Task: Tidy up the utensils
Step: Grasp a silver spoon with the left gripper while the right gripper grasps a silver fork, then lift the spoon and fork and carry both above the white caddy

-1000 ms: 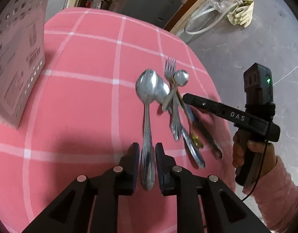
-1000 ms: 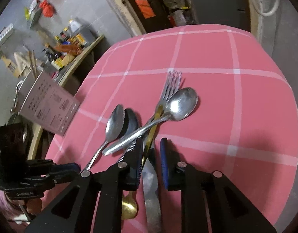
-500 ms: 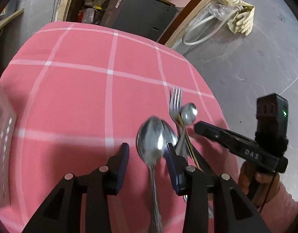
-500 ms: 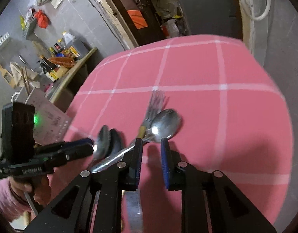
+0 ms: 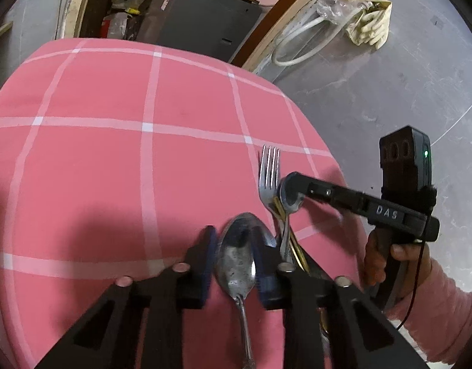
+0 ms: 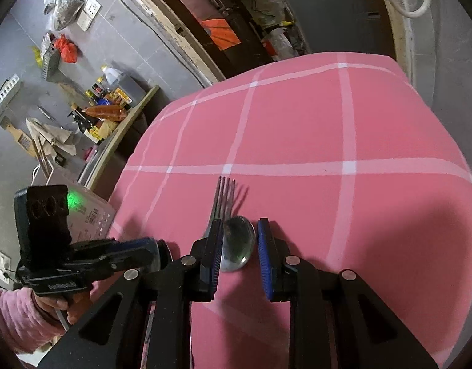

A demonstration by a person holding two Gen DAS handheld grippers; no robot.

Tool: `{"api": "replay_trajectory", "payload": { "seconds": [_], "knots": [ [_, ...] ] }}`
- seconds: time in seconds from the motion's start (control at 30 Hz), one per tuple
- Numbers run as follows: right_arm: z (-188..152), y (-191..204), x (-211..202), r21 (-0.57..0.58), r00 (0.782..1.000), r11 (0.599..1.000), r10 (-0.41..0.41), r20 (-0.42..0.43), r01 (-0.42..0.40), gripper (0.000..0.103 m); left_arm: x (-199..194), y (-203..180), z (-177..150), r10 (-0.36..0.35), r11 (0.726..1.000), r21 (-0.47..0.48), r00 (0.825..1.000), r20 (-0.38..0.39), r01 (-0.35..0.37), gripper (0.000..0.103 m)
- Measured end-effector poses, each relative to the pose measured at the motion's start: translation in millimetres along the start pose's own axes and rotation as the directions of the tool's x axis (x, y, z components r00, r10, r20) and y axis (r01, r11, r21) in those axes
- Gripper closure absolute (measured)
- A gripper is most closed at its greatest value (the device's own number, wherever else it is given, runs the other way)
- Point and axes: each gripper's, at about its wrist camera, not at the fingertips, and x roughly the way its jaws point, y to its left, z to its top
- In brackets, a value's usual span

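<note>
On the pink checked tablecloth (image 5: 113, 153) lies a heap of steel cutlery. My left gripper (image 5: 237, 235) has the bowl of a large spoon (image 5: 237, 261) between its fingers. The jaws are closing, with the pads against the bowl's rims and the handle running back under the camera. Another spoon bowl (image 5: 266, 238) peeks out behind the right finger. A fork (image 5: 269, 169) points away beside it. My right gripper (image 6: 240, 223) straddles the small spoon (image 6: 237, 243), slightly open, its pads clear of the bowl. The fork (image 6: 225, 196) lies just beyond. Its tip (image 5: 290, 181) hovers over that spoon (image 5: 290, 203).
A gold-handled utensil (image 5: 297, 252) lies under the heap. A white perforated box (image 6: 91, 215) stands at the table's left side behind my left gripper (image 6: 156, 253). The table edge drops to grey floor on the right. A hand (image 5: 405, 255) in a pink sleeve holds the right gripper.
My left gripper slid forward along the large spoon from handle to bowl, widened, then narrowed again. My right gripper advanced from the handles to the small spoon's bowl.
</note>
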Motion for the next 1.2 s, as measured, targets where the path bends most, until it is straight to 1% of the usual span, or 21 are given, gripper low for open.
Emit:
{"api": "replay_trajectory", "payload": {
  "seconds": [0.07,0.2,0.27,0.33,0.4,0.5,0.57,0.63,0.77,0.87,0.93,0.97,1.07,1.1,1.13,1.17,1.2],
  "knots": [
    [-1.8,1.5,2.8,0.000,1.000,1.000,-0.004,-0.005,0.004,0.095,-0.6,2.2,-1.8,-0.002,1.000,-0.003,1.000,-0.009,0.002,0.092],
    [-10.8,5.7,-1.5,0.017,1.000,1.000,0.005,0.017,-0.005,0.097,-0.9,-2.7,-4.4,-0.007,1.000,0.010,1.000,-0.026,0.007,0.096],
    [-15.3,7.4,-6.0,0.022,0.999,1.000,0.004,0.033,-0.005,0.098,-3.4,-6.4,-6.2,-0.002,1.000,0.022,1.000,-0.026,0.003,0.099],
    [-18.2,7.2,-11.5,0.031,0.999,1.000,-0.002,0.049,0.001,0.098,-8.1,-8.7,-8.1,-0.005,1.000,0.027,1.000,-0.024,0.005,0.100],
    [-22.3,8.9,-21.5,0.047,0.996,0.999,-0.009,0.084,0.005,0.099,-13.7,-11.1,-10.1,-0.008,0.999,0.033,1.000,-0.024,0.009,0.101],
    [-24.9,14.8,-37.2,0.041,0.991,0.999,-0.034,0.131,0.028,0.100,-20.6,-17.5,-14.4,0.032,0.998,0.048,0.999,-0.024,-0.031,0.101],
    [-26.5,23.1,-49.6,0.025,0.985,0.998,-0.056,0.166,0.052,0.100,-29.0,-23.6,-16.9,0.055,0.997,0.051,0.998,-0.004,-0.055,0.101],
    [-26.7,30.9,-62.2,0.009,0.977,0.997,-0.071,0.200,0.071,0.100,-42.5,-32.0,-20.9,0.081,0.994,0.074,0.996,0.034,-0.084,0.101],
    [-24.3,56.9,-94.5,-0.038,0.949,0.990,-0.118,0.293,0.135,0.100,-71.7,-53.9,-22.9,0.135,0.979,0.133,0.982,0.135,-0.153,0.101],
    [-20.2,74.3,-117.5,-0.055,0.926,0.986,-0.131,0.355,0.160,0.100,-97.7,-68.1,-18.9,0.158,0.970,0.146,0.961,0.228,-0.194,0.101],
    [-17.3,91.6,-136.9,-0.073,0.902,0.980,-0.139,0.410,0.184,0.100,-113.1,-76.5,-14.1,0.168,0.964,0.153,0.944,0.285,-0.218,0.101],
    [-15.9,96.7,-143.9,-0.079,0.894,0.979,-0.139,0.426,0.190,0.100,-124.2,-81.2,-11.6,0.174,0.959,0.160,0.931,0.322,-0.235,0.101],
    [-9.1,131.1,-168.9,-0.122,0.851,0.967,-0.133,0.507,0.224,0.100,-153.5,-88.1,-4.8,0.177,0.950,0.167,0.896,0.407,-0.263,0.101],
    [-6.5,141.4,-174.1,-0.133,0.840,0.964,-0.129,0.527,0.231,0.100,-165.6,-90.4,-1.5,0.174,0.949,0.165,0.882,0.439,-0.270,0.101],
    [-2.6,154.0,-180.8,-0.146,0.824,0.960,-0.121,0.554,0.239,0.100,-176.8,-90.9,2.5,0.173,0.948,0.160,0.868,0.465,-0.274,0.101],
    [-1.7,163.5,-186.2,-0.154,0.814,0.958,-0.114,0.570,0.242,0.100,-187.8,-91.0,5.6,0.172,0.949,0.152,0.856,0.488,-0.277,0.101],
    [3.9,177.7,-193.1,-0.169,0.794,0.954,-0.099,0.599,0.246,0.100,-203.4,-90.8,10.0,0.172,0.949,0.140,0.838,0.518,-0.281,0.101]
  ]
}}
